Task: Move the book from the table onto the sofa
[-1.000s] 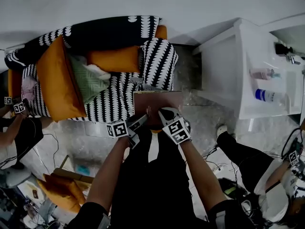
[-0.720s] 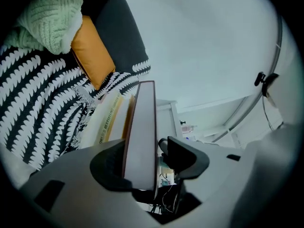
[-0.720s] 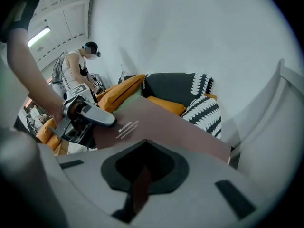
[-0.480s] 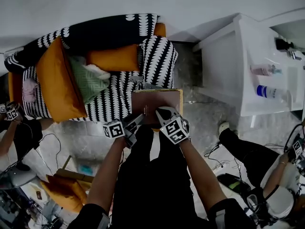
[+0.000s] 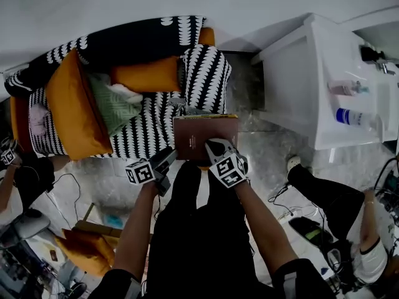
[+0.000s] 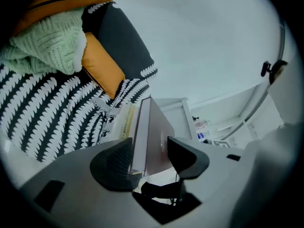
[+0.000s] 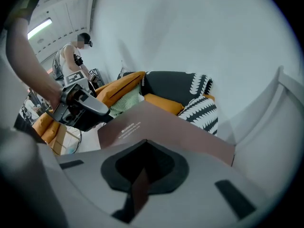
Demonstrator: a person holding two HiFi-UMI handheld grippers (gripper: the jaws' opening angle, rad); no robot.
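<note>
Brown book (image 5: 204,136) shows small pale lettering, yellowish page edges.

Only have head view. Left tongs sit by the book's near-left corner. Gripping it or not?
Observer: Not gripping, going by the left gripper view. The left tongs stand apart, and the book, edge-on in the gap, is thinner than that gap.
Operator: So what's carrying it?
Observer: The right tongs. In the right gripper view they are shut on the book's near edge, with a thin brown strip of it showing through below them.
</note>
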